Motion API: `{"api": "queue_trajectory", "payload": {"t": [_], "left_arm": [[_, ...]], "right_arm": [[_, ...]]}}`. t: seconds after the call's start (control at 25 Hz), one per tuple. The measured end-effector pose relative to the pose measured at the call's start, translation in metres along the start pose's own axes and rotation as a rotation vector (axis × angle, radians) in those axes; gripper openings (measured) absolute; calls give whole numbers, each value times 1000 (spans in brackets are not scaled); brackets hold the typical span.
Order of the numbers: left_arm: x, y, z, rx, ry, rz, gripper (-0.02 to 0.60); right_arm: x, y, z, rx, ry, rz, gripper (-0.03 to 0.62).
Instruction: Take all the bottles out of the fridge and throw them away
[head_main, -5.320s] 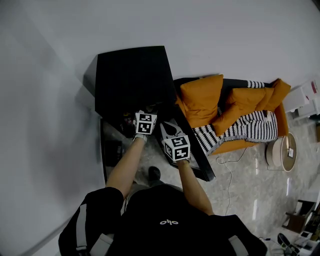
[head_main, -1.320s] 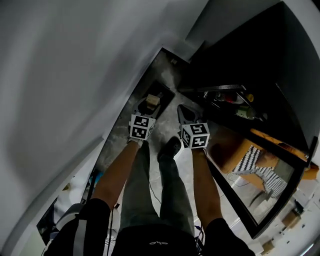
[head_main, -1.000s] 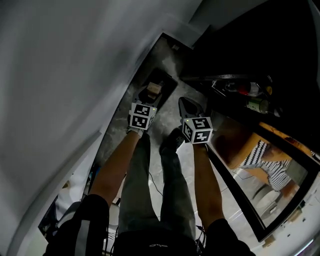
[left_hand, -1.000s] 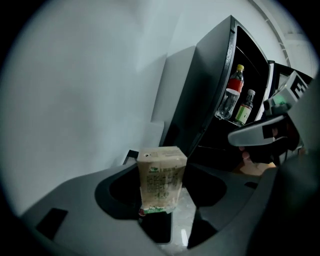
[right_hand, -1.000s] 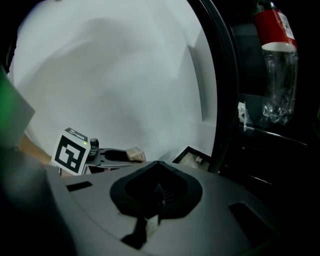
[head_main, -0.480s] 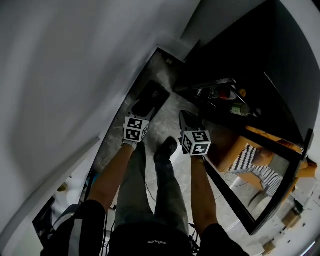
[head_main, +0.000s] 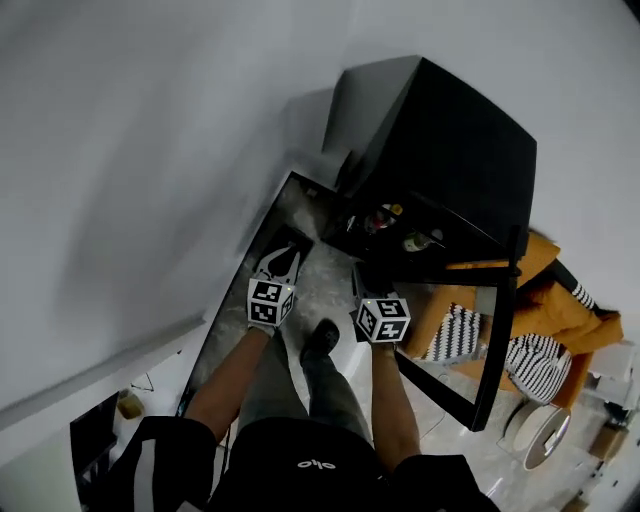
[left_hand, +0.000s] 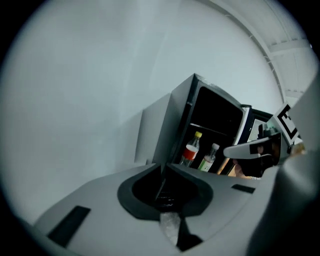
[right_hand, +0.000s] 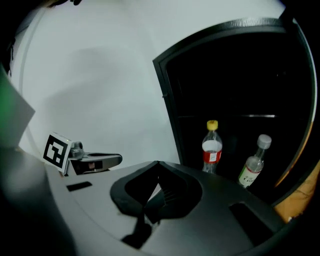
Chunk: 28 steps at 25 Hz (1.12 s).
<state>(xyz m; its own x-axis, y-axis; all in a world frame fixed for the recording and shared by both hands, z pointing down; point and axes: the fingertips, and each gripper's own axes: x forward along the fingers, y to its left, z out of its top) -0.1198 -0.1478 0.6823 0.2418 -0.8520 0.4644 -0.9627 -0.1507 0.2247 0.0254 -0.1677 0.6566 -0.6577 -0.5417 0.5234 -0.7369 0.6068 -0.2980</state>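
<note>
Black fridge (head_main: 450, 150) stands open, a yellow-capped bottle (right_hand: 212, 147) and a white-capped bottle (right_hand: 252, 167) upright side by side on its shelf, well apart from the left gripper (left_hand: 162, 170), whose fingers have just been closing together on nothing, and the right gripper (right_hand: 157, 164), whose fingers are together and empty.

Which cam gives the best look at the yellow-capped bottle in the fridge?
Right gripper view: the yellow-capped bottle stands large, upright and sharp in the fridge, cap and red label clear. Left gripper view shows the bottle smaller and tilted in frame. Head view shows only a tiny reddish speck inside the fridge.
</note>
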Motion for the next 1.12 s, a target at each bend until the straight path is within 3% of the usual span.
{"api": "queue_trajectory", "payload": {"t": [0.12, 0.28, 0.56, 0.76, 1.12], "left_arm": [[-14, -40, 45, 31, -46, -46, 8], [-22, -87, 100, 92, -99, -115, 8], [-28, -161, 144, 183, -105, -221, 8], [-29, -197, 157, 217, -108, -262, 8], [-22, -234, 163, 237, -104, -297, 8]], "right_arm": [[-39, 0, 29, 24, -54, -20, 9], [-82, -8, 67, 62, -145, -61, 9], [-158, -34, 92, 110, -197, -130, 9], [-199, -51, 92, 168, -222, -173, 9], [-230, -70, 109, 150, -261, -215, 9]]}}
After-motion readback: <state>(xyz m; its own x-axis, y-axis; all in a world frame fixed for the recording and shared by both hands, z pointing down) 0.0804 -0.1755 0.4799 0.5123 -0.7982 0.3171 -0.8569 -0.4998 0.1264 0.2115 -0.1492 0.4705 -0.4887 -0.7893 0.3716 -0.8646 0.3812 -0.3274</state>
